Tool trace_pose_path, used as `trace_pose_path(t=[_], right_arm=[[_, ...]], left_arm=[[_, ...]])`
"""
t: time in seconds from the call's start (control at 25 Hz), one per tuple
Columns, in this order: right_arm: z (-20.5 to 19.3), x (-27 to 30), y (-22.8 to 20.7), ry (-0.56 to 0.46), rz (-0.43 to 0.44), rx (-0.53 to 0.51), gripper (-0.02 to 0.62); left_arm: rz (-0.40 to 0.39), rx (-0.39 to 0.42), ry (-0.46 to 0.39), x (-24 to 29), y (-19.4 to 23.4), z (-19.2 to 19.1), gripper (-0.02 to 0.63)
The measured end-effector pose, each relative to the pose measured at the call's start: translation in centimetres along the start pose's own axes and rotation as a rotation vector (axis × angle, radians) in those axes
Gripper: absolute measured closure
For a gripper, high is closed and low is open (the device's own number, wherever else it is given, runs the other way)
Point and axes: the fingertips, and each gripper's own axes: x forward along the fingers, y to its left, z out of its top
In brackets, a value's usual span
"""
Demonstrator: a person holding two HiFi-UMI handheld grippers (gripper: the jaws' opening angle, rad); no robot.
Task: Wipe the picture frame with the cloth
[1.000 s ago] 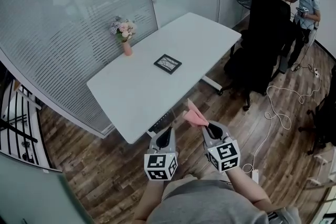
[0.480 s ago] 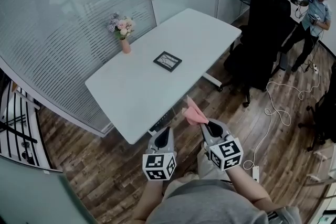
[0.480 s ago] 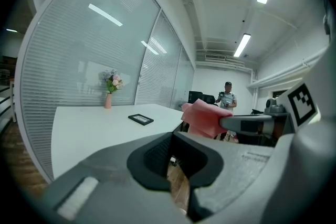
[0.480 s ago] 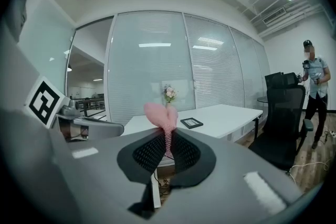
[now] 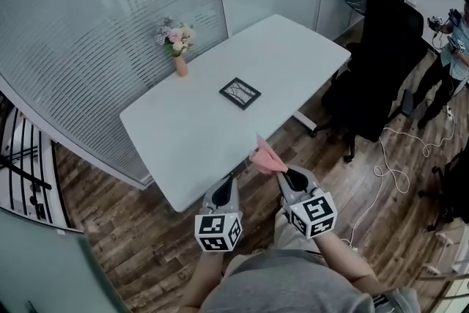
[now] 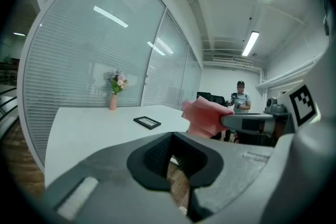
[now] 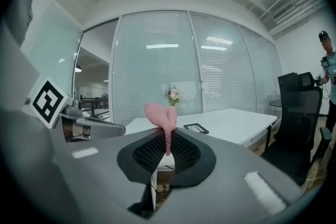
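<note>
A small black picture frame (image 5: pixel 239 93) lies flat near the middle of the white table (image 5: pixel 183 135); it also shows in the left gripper view as the frame (image 6: pixel 147 122) and in the right gripper view as the frame (image 7: pixel 196 128). My right gripper (image 5: pixel 284 174) is shut on a pink cloth (image 5: pixel 265 157), which sticks up from its jaws as the cloth (image 7: pixel 163 115). My left gripper (image 5: pixel 226 187) is shut and holds nothing. Both grippers hang over the wooden floor, short of the table's near edge.
A pink vase of flowers (image 5: pixel 177 46) stands at the table's far left edge by the glass wall. Black office chairs (image 5: pixel 374 77) stand right of the table, with a white cable (image 5: pixel 392 165) on the floor. A person (image 5: pixel 453 48) stands at the far right.
The view has shifted a little toward the table. Both grippers stay shut, the right one still on the pink cloth. The person at the right has moved further right.
</note>
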Motion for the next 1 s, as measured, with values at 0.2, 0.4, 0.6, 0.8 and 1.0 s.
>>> trace_pose_path(t=[0.2,0.4,0.6,0.8,1.0], right_arm=[[0.7,3.1,-3.4,0.020,0.051,-0.045,0.580],[1.3,6.3,-6.6,0.033,0.120,-0.078,0.580],[2.0,9.5,-10.6,0.054,0.187,-0.100,0.580],[3.7,12.7,-14.0,0.054,0.260,-0.125,0.580],[4.5,16.0,-17.2,0.062,0.327,-0.139,0.580]], left_arm=[[0.046,-0.012,-0.007,4.0,0.5,1.0,0.603],[0.080,-0.011,-0.016,8.4,0.2,2.2,0.603],[0.136,-0.028,-0.022,13.0,-0.1,3.4,0.604],[0.207,-0.050,-0.035,17.0,0.2,4.9,0.604],[0.285,-0.083,-0.054,20.4,0.9,6.0,0.604]])
